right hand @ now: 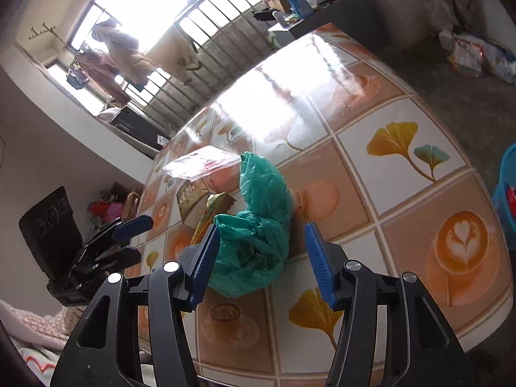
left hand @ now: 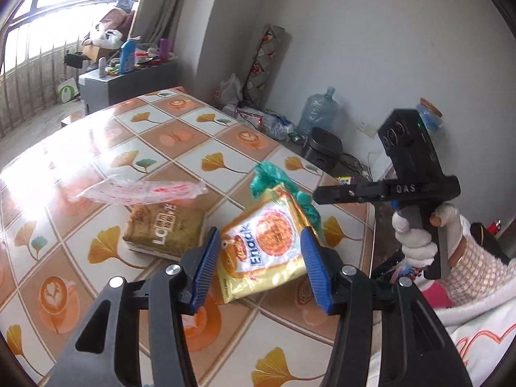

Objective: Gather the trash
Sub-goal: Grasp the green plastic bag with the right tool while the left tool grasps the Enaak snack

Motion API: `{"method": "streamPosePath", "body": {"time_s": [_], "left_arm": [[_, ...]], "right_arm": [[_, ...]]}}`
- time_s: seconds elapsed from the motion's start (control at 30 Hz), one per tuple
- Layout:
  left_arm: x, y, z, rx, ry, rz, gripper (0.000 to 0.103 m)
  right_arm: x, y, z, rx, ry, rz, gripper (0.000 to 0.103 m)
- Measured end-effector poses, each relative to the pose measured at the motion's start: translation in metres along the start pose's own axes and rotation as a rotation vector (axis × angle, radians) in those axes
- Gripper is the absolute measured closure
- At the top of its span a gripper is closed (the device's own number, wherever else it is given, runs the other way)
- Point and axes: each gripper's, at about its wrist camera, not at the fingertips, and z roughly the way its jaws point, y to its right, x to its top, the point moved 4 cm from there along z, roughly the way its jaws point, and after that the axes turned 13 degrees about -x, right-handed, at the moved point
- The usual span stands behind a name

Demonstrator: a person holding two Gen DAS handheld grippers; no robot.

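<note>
— Straddling the shiny yellow snack packet on the tiled-pattern tablecloth, my left gripper gapes wide, holding nothing.

— And your right gripper?

— Equally spread, empty, around the crumpled green plastic bag beside it, probably so both lift together.

Sunlit barred window, white walls
</note>
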Motion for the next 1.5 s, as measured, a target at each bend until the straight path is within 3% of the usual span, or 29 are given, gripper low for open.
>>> {"method": "streamPosePath", "body": {"time_s": [0.2, 0.47, 0.57, 0.7, 0.9, 1.03, 1.5], "left_arm": [[-0.02, 0.03, 0.032, 0.063, -0.102, 0.196, 0.036], [-0.031, 0.036, 0.061, 0.254, -0.18, 0.384, 0.036], [-0.03, 0.036, 0.067, 0.278, -0.176, 0.416, 0.045], [-0.026, 0.031, 0.07, 0.229, -0.165, 0.375, 0.07], [-0.021, 0.022, 0.066, 0.184, -0.159, 0.305, 0.091], [-0.019, 0.02, 0.065, 0.181, -0.158, 0.293, 0.096], [0.0, 0.031, 0.069, 0.121, -0.103, 0.231, 0.099]], "right_arm": [[0.001, -0.004, 0.003, 0.041, -0.013, 0.021, 0.051], [-0.008, 0.012, -0.003, 0.093, -0.015, 0.076, 0.051], [-0.01, 0.011, 0.001, 0.109, -0.026, 0.089, 0.051], [-0.012, 0.009, 0.003, 0.131, -0.028, 0.09, 0.054], [-0.014, 0.011, 0.001, 0.167, -0.02, 0.104, 0.059], [-0.014, 0.015, -0.004, 0.172, -0.011, 0.105, 0.061], [-0.018, 0.052, -0.042, 0.102, 0.077, 0.179, 0.062]]}}
